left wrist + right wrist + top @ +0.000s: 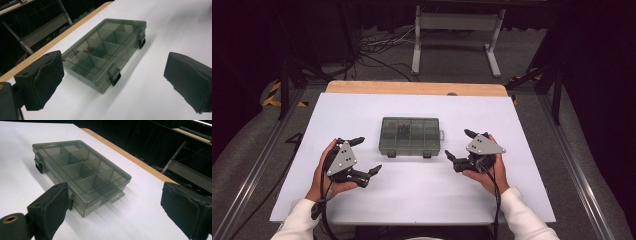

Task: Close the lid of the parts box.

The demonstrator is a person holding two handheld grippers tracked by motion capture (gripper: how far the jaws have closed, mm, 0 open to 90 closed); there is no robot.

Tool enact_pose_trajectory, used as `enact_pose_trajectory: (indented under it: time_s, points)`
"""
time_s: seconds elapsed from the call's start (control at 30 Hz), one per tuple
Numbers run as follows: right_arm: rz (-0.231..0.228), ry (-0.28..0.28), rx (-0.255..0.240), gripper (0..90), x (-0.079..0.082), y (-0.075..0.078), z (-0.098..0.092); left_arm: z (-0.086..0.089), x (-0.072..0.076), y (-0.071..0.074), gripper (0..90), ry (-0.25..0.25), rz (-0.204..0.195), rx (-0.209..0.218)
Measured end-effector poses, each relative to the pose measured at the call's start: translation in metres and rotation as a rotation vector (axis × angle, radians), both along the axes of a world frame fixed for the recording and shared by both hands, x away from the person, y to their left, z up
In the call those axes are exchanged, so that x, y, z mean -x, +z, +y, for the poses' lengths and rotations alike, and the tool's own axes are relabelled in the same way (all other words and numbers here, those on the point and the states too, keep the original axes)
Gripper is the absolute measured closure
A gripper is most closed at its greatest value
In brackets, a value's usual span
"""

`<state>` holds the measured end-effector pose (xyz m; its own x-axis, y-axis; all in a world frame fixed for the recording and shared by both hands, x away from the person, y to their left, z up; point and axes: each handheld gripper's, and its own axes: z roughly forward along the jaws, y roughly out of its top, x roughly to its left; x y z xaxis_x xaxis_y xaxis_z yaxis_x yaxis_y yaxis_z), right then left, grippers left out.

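Observation:
A smoky-grey clear plastic compartment box [410, 136] lies flat and closed at the middle of the white table, its two black latches toward the person. Something small and dark lies in a middle compartment [90, 50]. My left gripper [366, 156] rests in a hand to the box's left, open and holding nothing. To the right of the box my right gripper [460, 146] is held the same way, open and apart from it. The left gripper view has the box [105, 53] ahead between the pads [45, 80]; in the right gripper view the box [80, 173] lies ahead and left.
The white table sheet [412, 200] has a wooden edge [412, 88] at the far side. Beyond it stand a white metal frame [457, 35] and loose cables on the floor. Rails run along both sides of the table.

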<state>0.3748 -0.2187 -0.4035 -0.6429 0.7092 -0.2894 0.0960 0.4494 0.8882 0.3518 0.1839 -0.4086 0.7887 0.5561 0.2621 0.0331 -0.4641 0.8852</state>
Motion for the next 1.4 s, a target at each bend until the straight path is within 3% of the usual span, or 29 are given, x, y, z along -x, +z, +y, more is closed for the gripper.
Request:
enact_pose_trajectory:
  time_s: [0.3, 0.4, 0.77, 0.9, 1.03, 1.23, 1.4]
  points:
    - [-0.003, -0.01, 0.015, 9.4, 0.007, -0.003, -0.01, 0.01, 0.007, -0.005, 2.9, 0.014, 0.003, -0.005]
    - [0.036, -0.001, -0.021, 9.3, 0.011, -0.003, -0.015, 0.016, 0.011, -0.007, 3.0, 0.017, 0.014, 0.0]
    - [0.016, -0.019, 0.028, 9.2, 0.028, -0.009, -0.029, 0.031, 0.021, -0.018, 2.9, 0.039, 0.027, -0.021]
    - [0.035, -0.006, 0.01, 9.0, 0.031, -0.012, -0.036, 0.037, 0.023, -0.023, 2.9, 0.05, 0.046, -0.008]
    - [0.021, -0.017, 0.047, 8.5, 0.037, -0.017, -0.042, 0.042, 0.025, -0.029, 2.9, 0.054, 0.055, -0.02]
    - [0.033, -0.033, 0.035, 8.3, 0.042, -0.026, -0.057, 0.045, 0.025, -0.036, 2.9, 0.049, 0.08, -0.016]
    - [0.024, -0.059, 0.048, 8.3, 0.049, -0.034, -0.069, 0.048, 0.027, -0.043, 2.9, 0.054, 0.09, -0.04]
